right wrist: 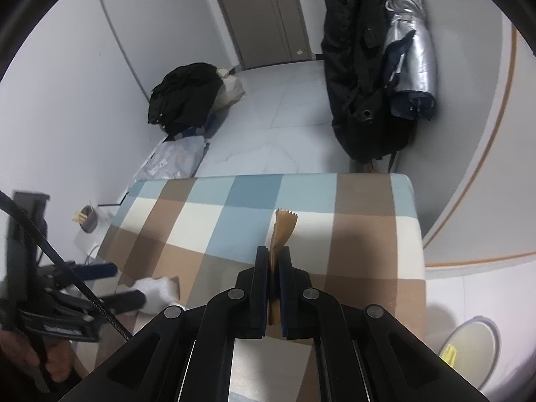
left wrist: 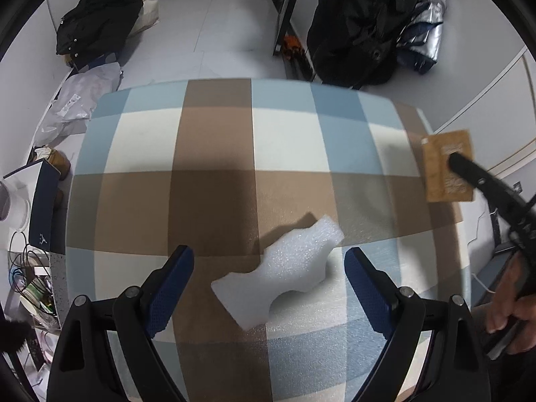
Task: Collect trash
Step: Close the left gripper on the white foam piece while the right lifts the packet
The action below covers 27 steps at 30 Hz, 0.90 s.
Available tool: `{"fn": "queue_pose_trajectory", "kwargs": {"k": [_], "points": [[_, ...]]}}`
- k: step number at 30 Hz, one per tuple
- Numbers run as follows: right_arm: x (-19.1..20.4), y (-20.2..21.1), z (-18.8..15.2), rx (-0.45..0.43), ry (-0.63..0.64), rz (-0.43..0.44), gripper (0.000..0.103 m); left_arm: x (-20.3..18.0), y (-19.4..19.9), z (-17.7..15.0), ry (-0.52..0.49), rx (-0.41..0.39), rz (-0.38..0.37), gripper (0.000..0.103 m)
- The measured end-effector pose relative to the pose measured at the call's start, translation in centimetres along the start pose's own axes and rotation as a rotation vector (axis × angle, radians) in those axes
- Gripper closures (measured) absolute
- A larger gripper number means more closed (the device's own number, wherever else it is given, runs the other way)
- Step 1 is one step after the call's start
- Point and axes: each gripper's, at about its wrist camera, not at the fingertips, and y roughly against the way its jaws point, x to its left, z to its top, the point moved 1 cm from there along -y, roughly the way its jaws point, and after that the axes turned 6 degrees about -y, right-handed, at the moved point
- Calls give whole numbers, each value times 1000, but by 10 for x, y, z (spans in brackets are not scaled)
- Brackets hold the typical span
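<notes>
Right gripper [right wrist: 275,264]: jaws nearly closed, clamped on a brown paper sachet [right wrist: 280,231] held edge-on, clear above the checked tablecloth [right wrist: 214,214]. Left gripper [left wrist: 269,273]: jaws spread wide, holding nothing, poised low over a white foam scrap [left wrist: 279,269] that lies between the 2 blue pads.

Step in hand, as I judge it: carry the sachet to the bin [right wrist: 475,351], which sits on the floor off the table's right edge, near the right gripper; a yellow item already lies inside.
- Keep the clamp firm; the sachet is thin and flat, so a slack grip could let it slide out.
- Let go only once directly above the bin opening; light paper may flutter sideways.
- For the foam, close the left jaws across its narrow waist, not the flared ends.

Materials:
- Sachet: kraft-like paper, matte, serrated top edge, printed label on 1 face (text illegible).
- Foam: expanded packing foam, pebbly surface, irregular curved outline with a concave cut-out; probably very light and compressible.
- Cloth: blue, brown and cream squares, smooth, taut.
- Gripper pads: blue, ribbed.
</notes>
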Motion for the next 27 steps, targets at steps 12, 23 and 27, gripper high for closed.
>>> {"fn": "queue_pose_trajectory", "kwargs": {"k": [12,23,27], "points": [[-16,12,2,-8,-40,17,98,-20,-12,-8,-93,45,70,23],[-21,20,3,-27,-57,8,98,-32,-6,-11,-130,35,60,41],[-22,25,3,-38,-65,5,98,-34,-7,-11,-123,39,40,41]]}}
